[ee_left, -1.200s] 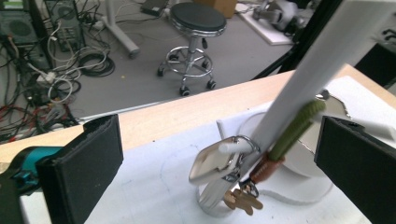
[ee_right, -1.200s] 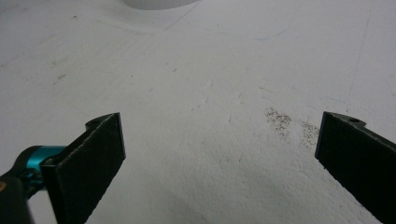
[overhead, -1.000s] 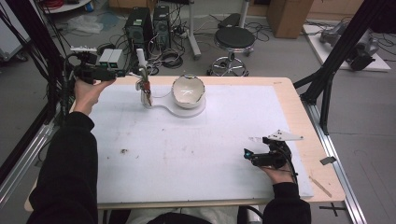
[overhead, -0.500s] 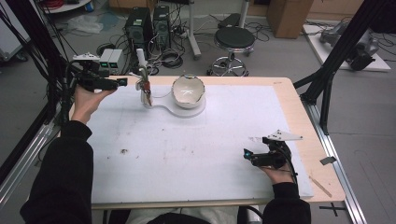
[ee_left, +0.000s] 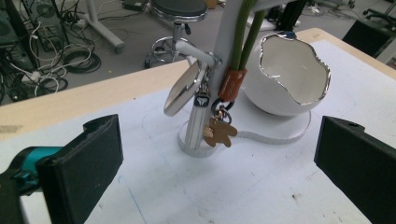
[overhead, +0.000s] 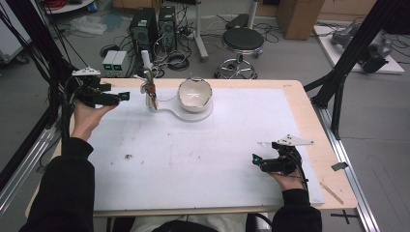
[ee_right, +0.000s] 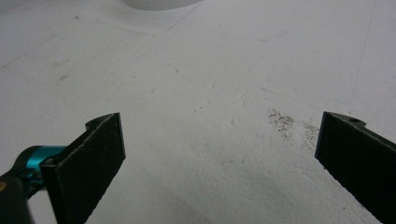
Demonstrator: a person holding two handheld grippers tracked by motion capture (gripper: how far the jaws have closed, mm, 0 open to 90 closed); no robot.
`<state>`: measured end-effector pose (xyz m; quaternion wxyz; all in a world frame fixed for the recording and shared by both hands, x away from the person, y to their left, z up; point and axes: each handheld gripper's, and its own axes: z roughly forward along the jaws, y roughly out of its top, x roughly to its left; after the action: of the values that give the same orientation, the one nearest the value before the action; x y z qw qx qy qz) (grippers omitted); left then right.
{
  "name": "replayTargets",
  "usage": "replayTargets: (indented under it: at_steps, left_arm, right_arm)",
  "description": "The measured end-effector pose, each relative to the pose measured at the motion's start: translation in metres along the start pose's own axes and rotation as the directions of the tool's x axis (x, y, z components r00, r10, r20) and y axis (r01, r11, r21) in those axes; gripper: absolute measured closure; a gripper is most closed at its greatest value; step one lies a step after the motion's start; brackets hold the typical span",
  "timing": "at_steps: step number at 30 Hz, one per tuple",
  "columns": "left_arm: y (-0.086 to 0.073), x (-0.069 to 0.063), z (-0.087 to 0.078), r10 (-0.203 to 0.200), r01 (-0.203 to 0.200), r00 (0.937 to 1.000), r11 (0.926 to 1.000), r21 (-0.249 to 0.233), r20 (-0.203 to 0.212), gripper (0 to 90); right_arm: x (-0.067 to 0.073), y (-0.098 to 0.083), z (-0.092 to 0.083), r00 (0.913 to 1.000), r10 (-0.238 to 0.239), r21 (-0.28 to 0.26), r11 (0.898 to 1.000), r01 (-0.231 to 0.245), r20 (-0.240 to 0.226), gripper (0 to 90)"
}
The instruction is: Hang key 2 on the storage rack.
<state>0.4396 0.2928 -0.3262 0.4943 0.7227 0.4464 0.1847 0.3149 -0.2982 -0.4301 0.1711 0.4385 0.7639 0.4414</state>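
Both grippers had jaws spread wide, gripping nothing. Left gripper (overhead: 104, 96) hovered at the bench's (overhead: 300, 104) far-left edge, pointed at the white stand (ee_left: 224, 51), near it but not touching. Keys (ee_left: 205, 109) hung from the stand's peg with a bear charm (ee_left: 219, 133) and a round silver tag (ee_left: 182, 95). White bowl (ee_left: 289, 77) sat just beside the post on the same base. Right gripper (overhead: 270, 162) rested low over the white mat (ee_right: 210, 93), well apart from the stand.
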Motion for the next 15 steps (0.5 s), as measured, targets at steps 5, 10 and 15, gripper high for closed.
replayTargets:
  at_steps: [5,10,15]
  left_arm:
    - [-0.016,-0.006,-0.002,-0.028,0.028,0.9988,0.9996,-0.01,0.04,1.7]
    - [-0.027,-0.014,-0.005,-0.001,0.001,0.9996,0.9998,0.02,0.029,1.7]
    - [-0.036,-0.025,-0.013,0.01,-0.011,0.9992,0.9998,0.015,0.038,1.7]
  right_arm:
    - [-0.001,0.0,0.0,1.0,0.007,-0.002,1.0,-0.007,0.004,0.7]
    - [0.0,0.0,0.0,1.0,0.002,-0.006,1.0,-0.002,0.005,0.7]
    - [0.0,0.0,-0.001,1.0,0.006,-0.009,1.0,-0.006,0.004,0.7]
